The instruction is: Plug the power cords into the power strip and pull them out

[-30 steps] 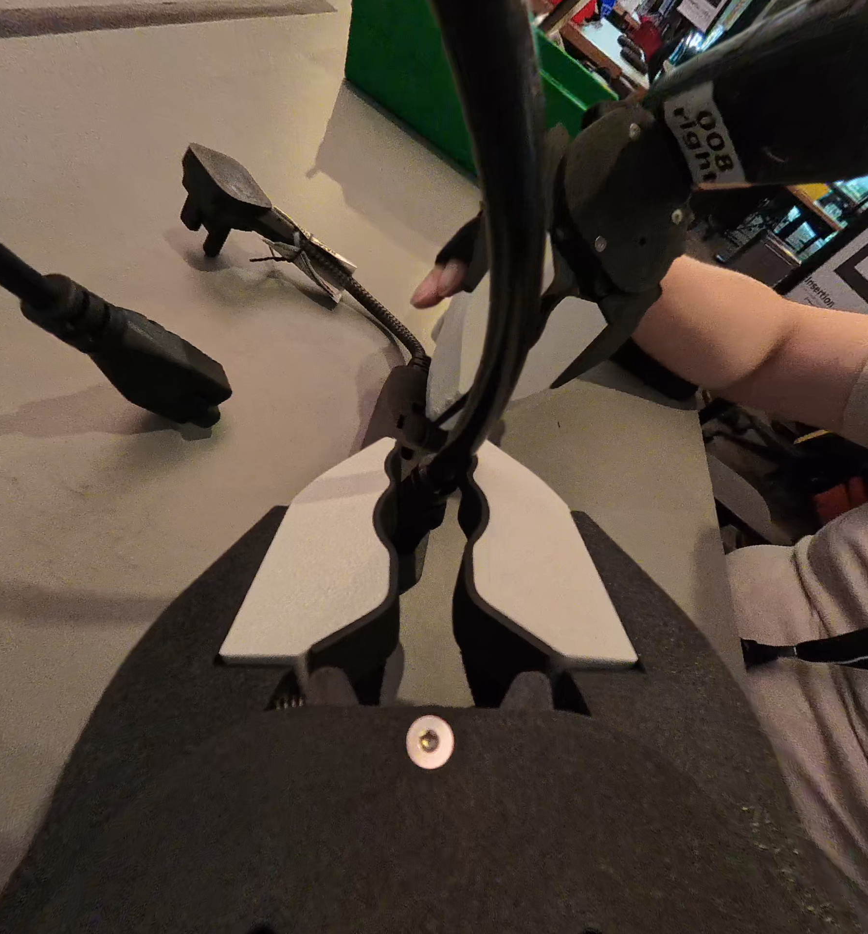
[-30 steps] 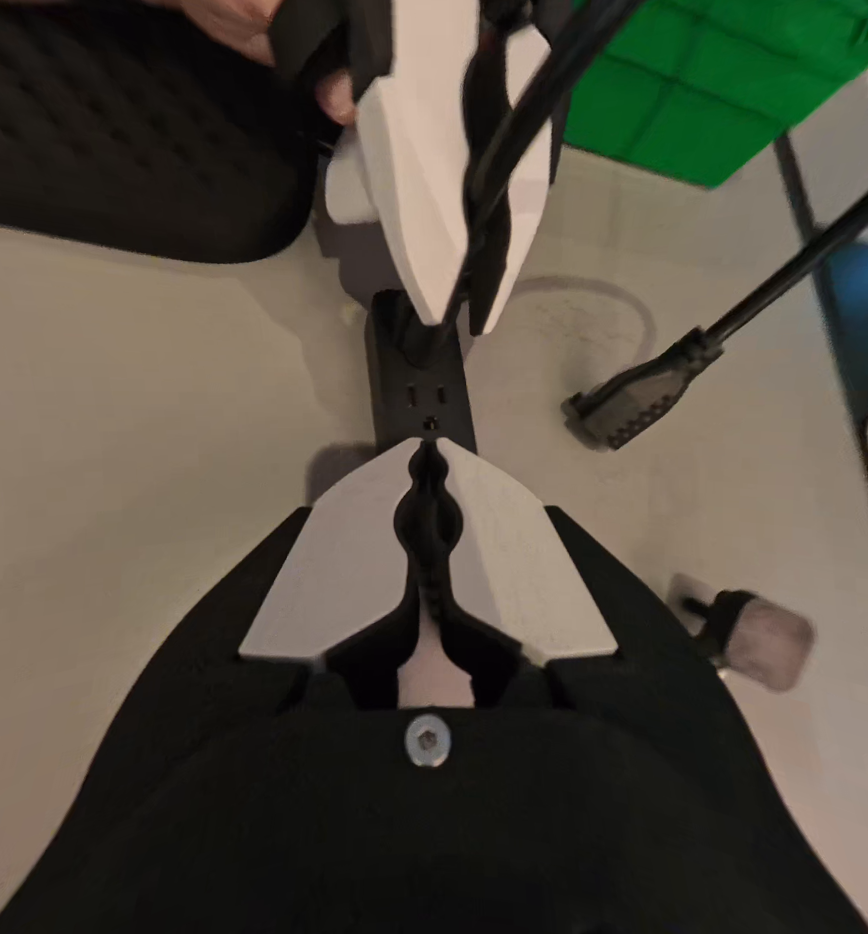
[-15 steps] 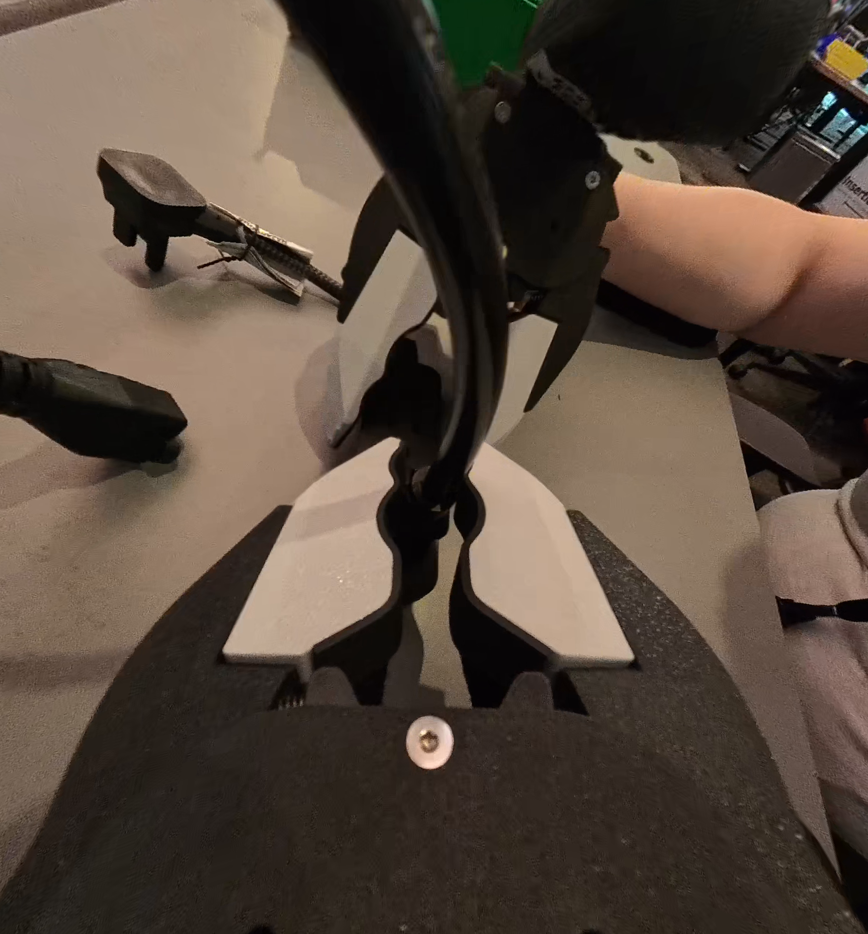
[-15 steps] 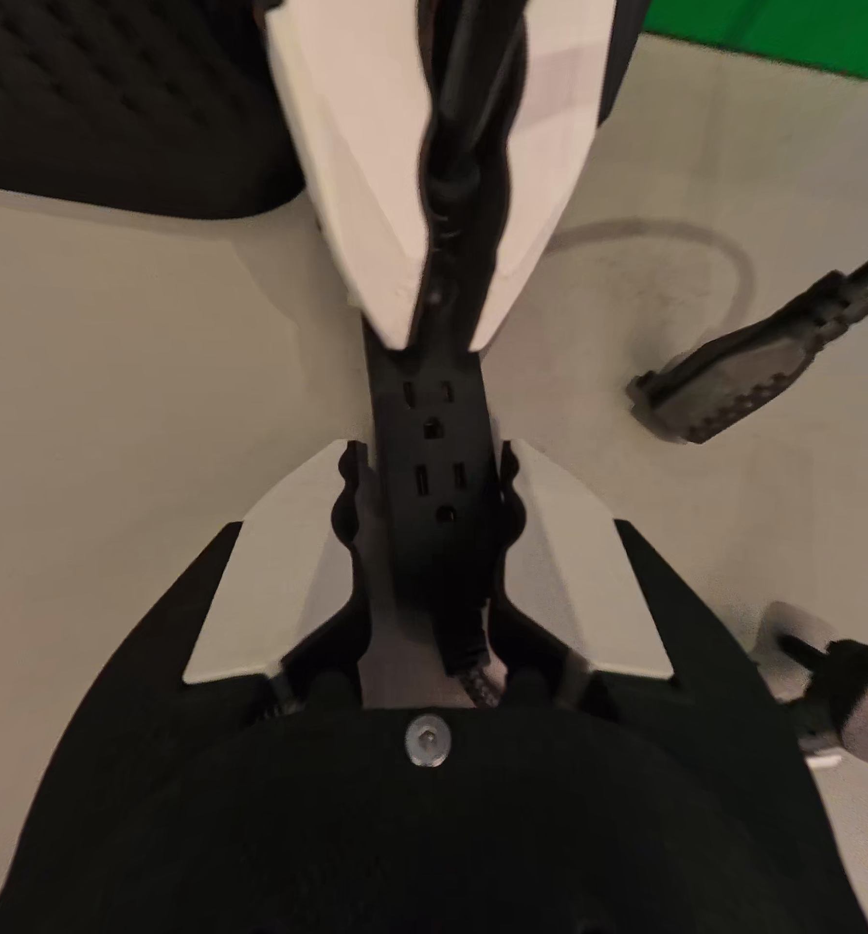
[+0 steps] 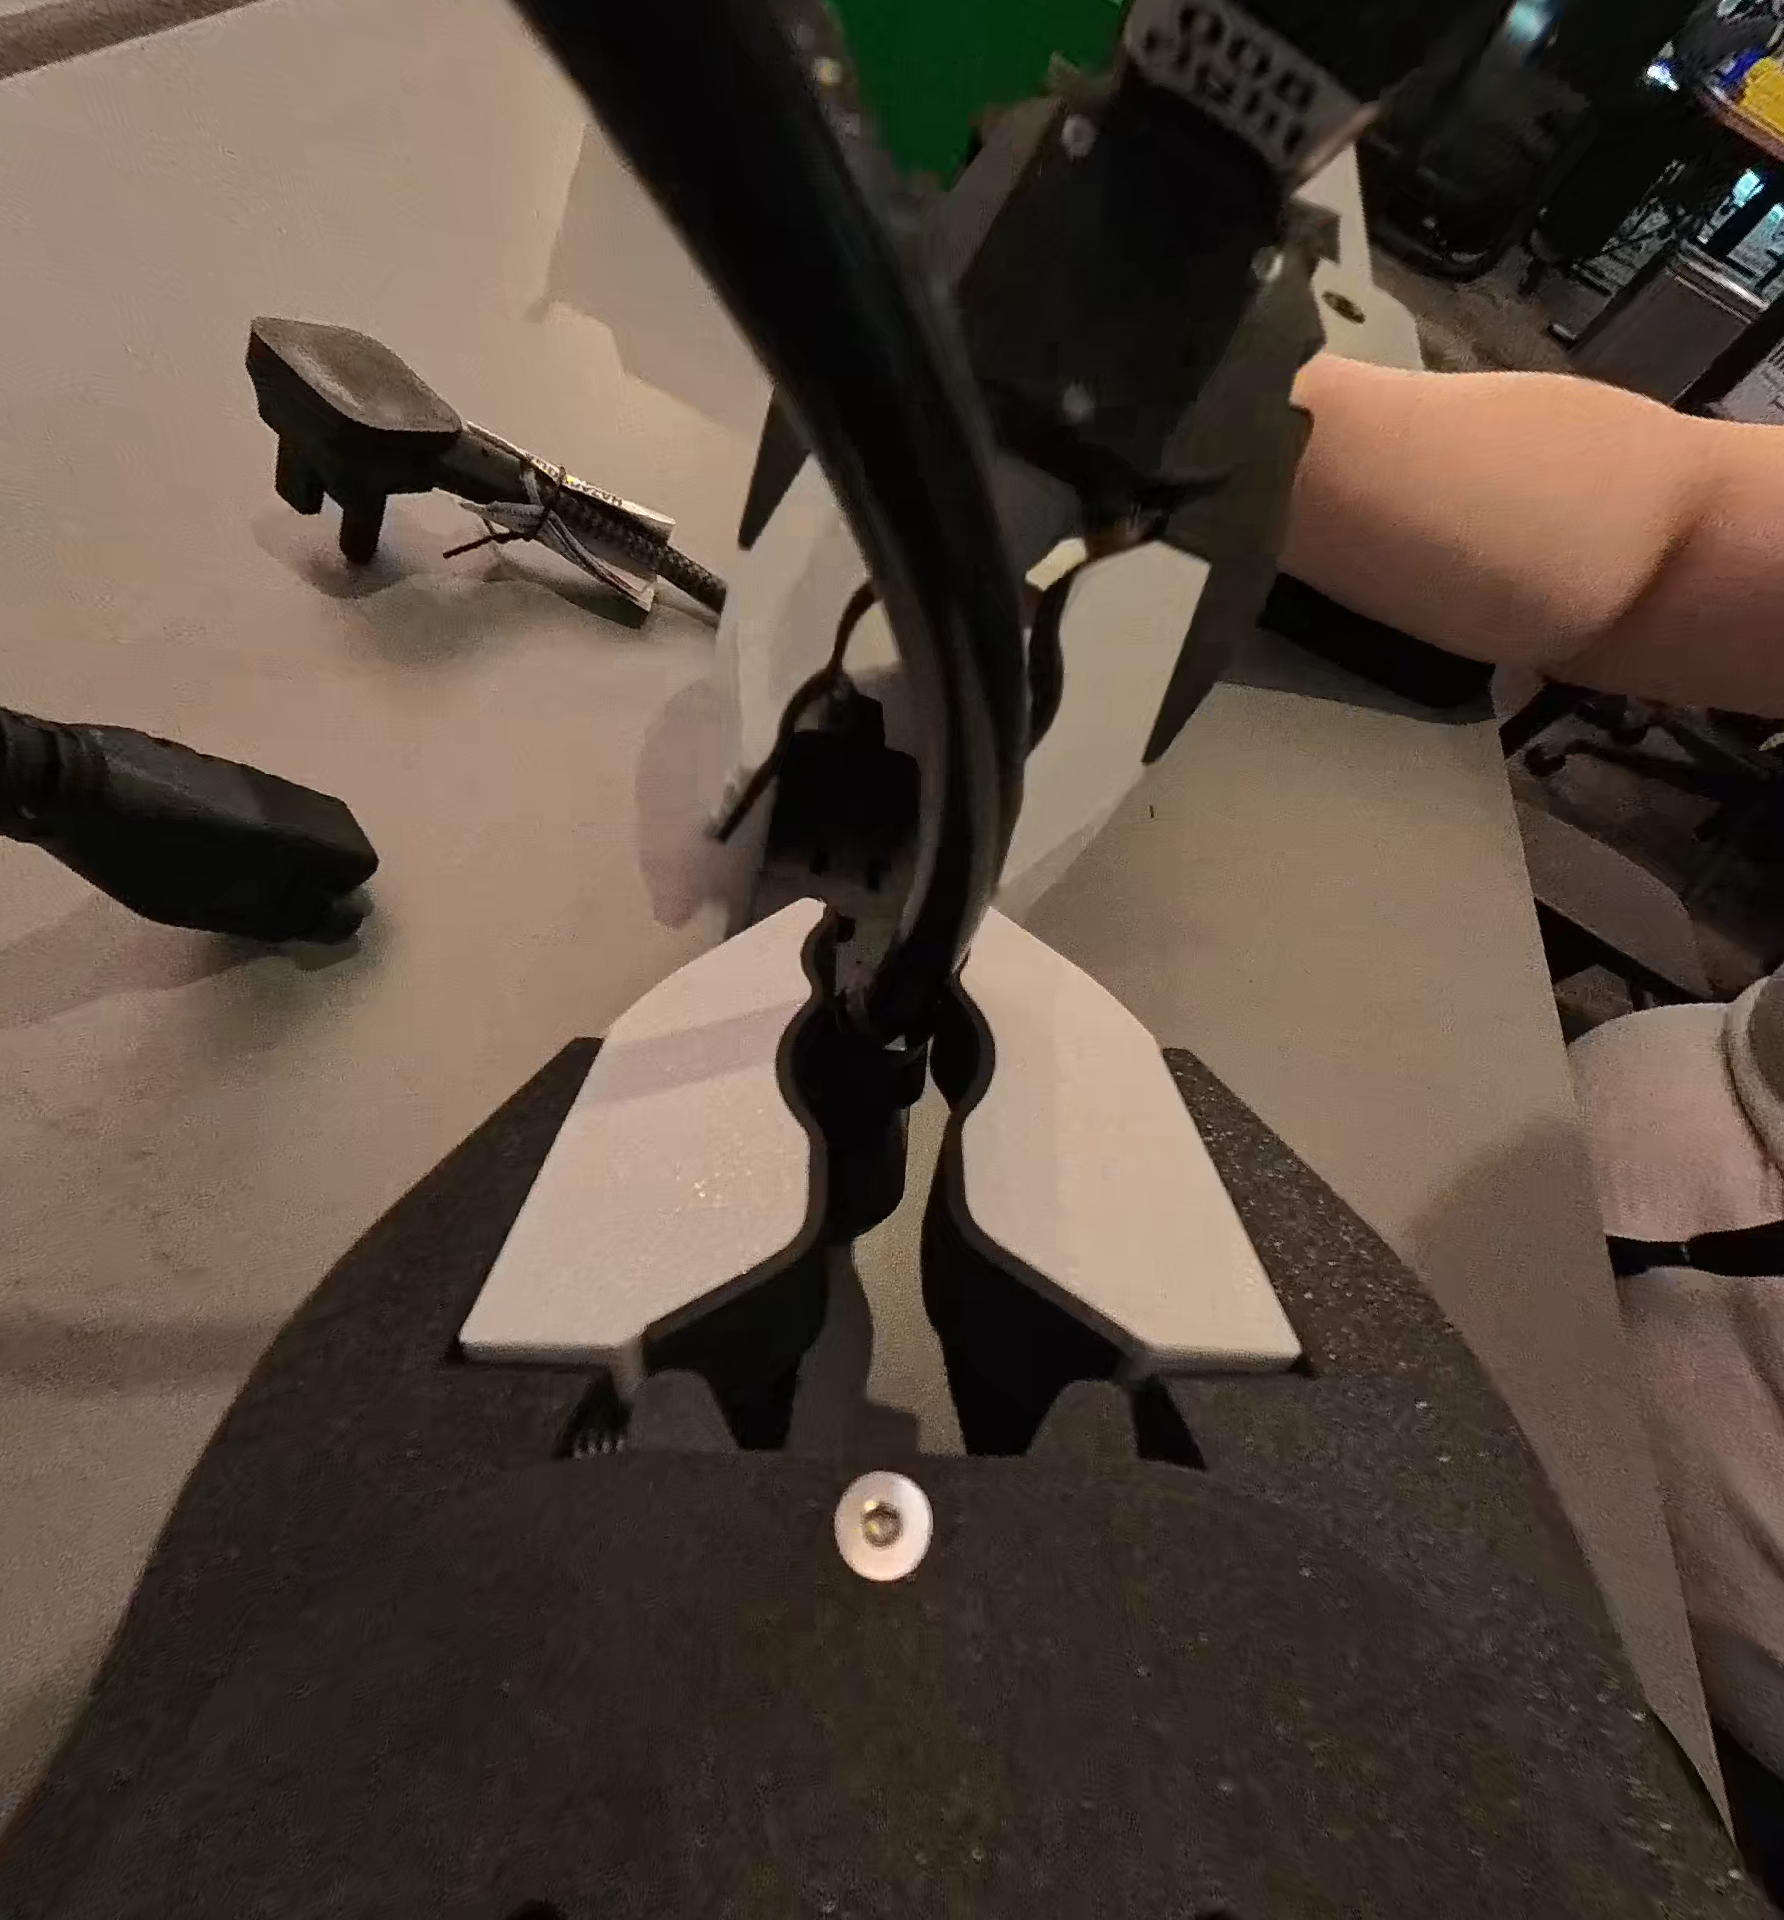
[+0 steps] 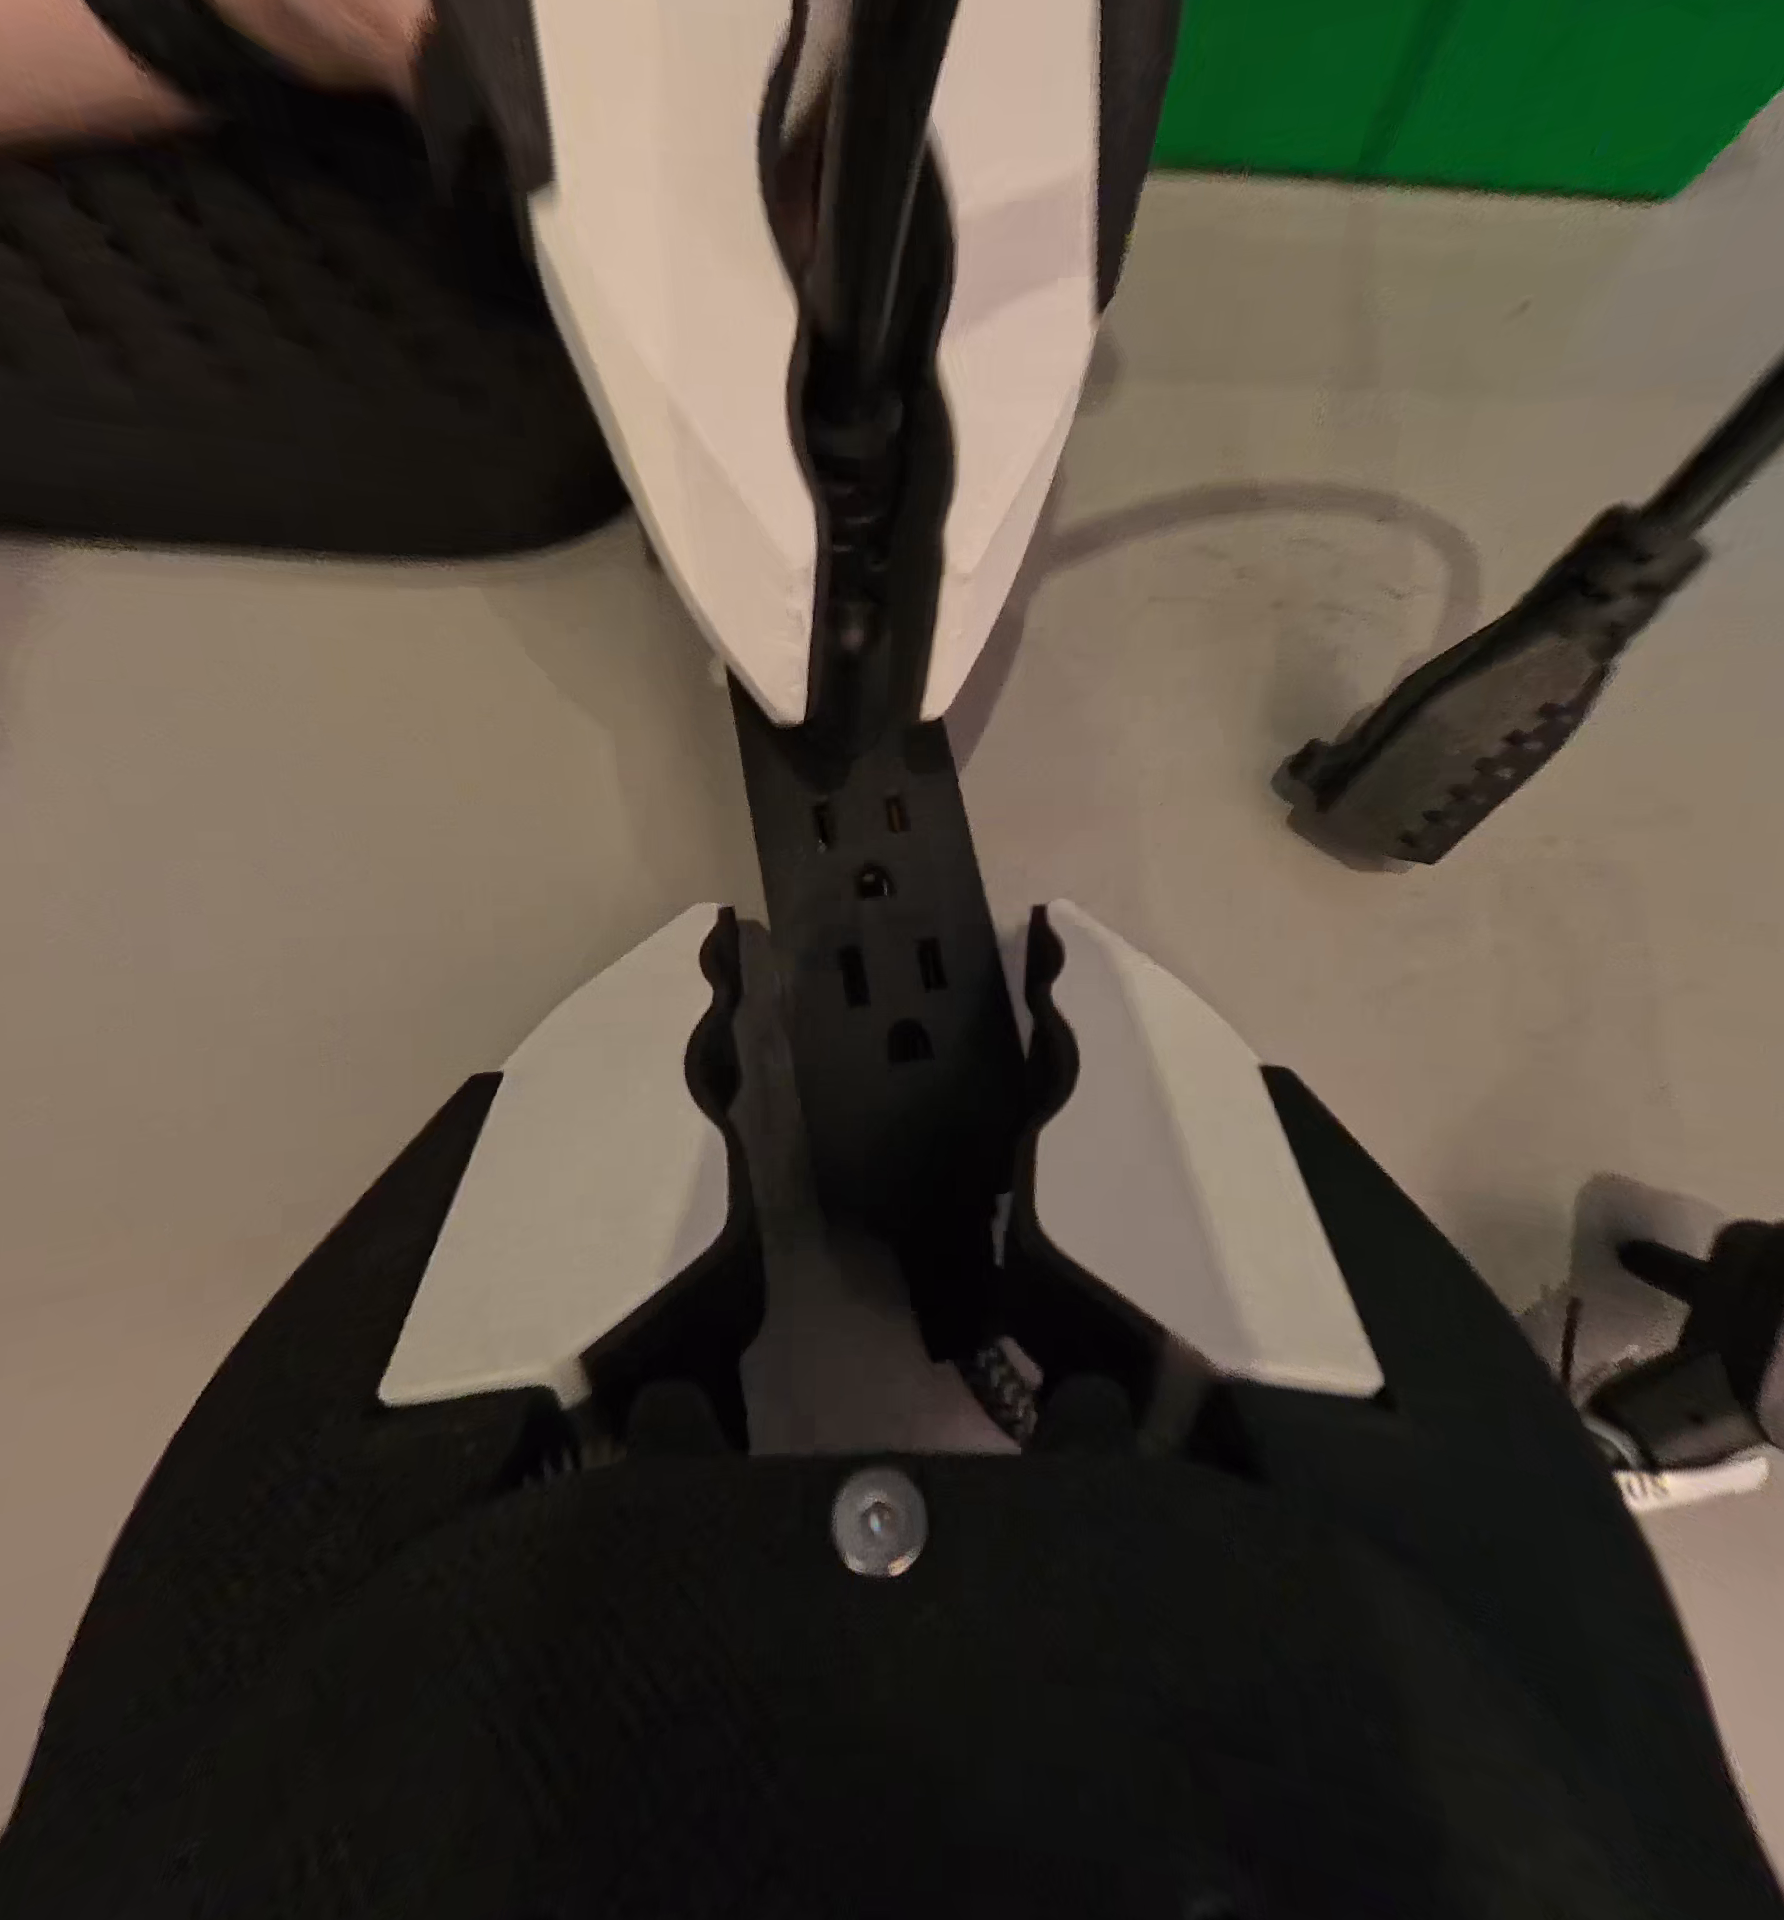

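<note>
My left gripper (image 5: 883, 977) is shut on the black plug (image 5: 857, 1091) of a power cord (image 5: 867, 416) that rises up past the camera. In the right wrist view its white fingers (image 6: 722, 436) hold the plug (image 6: 852, 582) down on the far end of the black power strip (image 6: 883, 935). I cannot tell whether the prongs are in. My right gripper (image 6: 883, 935) straddles the near end of the strip with its pads against both sides. It also shows in the left wrist view (image 5: 1127, 312), just beyond the strip (image 5: 836, 800). Two sockets lie bare between the grippers.
A second black cord plug (image 5: 202, 831) lies on the grey table (image 5: 244, 1143), and shows right of the strip (image 6: 1470, 769). The strip's own plug with braided cable (image 5: 348, 416) lies farther back. A green box (image 6: 1490, 83) and a black padded seat (image 6: 192, 343) border the table. A forearm (image 5: 1542, 540) reaches in. About 4 centimeters separates my left fingertips from my right.
My right gripper opened from shut, came down and now sits around the near end of the power strip. My left gripper has kept its hold on the plug at the strip's far end.
</note>
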Demonstrator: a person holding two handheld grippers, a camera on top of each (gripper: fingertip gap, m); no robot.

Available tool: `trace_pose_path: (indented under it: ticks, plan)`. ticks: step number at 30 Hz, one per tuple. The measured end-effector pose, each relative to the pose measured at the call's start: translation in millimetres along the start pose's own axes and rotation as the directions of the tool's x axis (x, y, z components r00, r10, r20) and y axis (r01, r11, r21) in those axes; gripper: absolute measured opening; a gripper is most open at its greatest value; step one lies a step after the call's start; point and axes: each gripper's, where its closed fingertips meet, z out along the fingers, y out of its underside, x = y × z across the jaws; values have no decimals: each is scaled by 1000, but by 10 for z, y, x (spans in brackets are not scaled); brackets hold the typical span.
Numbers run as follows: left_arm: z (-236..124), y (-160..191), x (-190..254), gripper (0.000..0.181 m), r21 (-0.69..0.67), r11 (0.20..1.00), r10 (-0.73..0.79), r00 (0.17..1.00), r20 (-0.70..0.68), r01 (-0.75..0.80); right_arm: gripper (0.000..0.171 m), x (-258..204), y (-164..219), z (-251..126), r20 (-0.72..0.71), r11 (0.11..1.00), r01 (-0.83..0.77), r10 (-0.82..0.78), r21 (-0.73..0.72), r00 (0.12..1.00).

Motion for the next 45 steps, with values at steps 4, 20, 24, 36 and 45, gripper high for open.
trace_pose_path:
  ticks: [4,20,24,36,45]
  plan:
    - [-2,-6,-10,15,-2,1000,-9,1000,-8,9,55,225,-231,-140,-42,970,-208,215,126,976]
    - [5,-5,-11,15,-16,1000,0,1000,4,0,58,246,3,-71,-151,968,-162,134,-190,979]
    - [5,-8,-12,15,-12,1000,-4,1000,2,4,65,235,-103,-10,-142,972,-198,180,-127,973]
    - [6,-5,-9,15,-12,1000,-2,1000,-2,2,77,23,2,13,12,984,-68,71,-167,997]
    - [9,-13,31,30,-7,999,-43,998,-38,43,47,1,125,175,34,984,14,-8,-176,999]
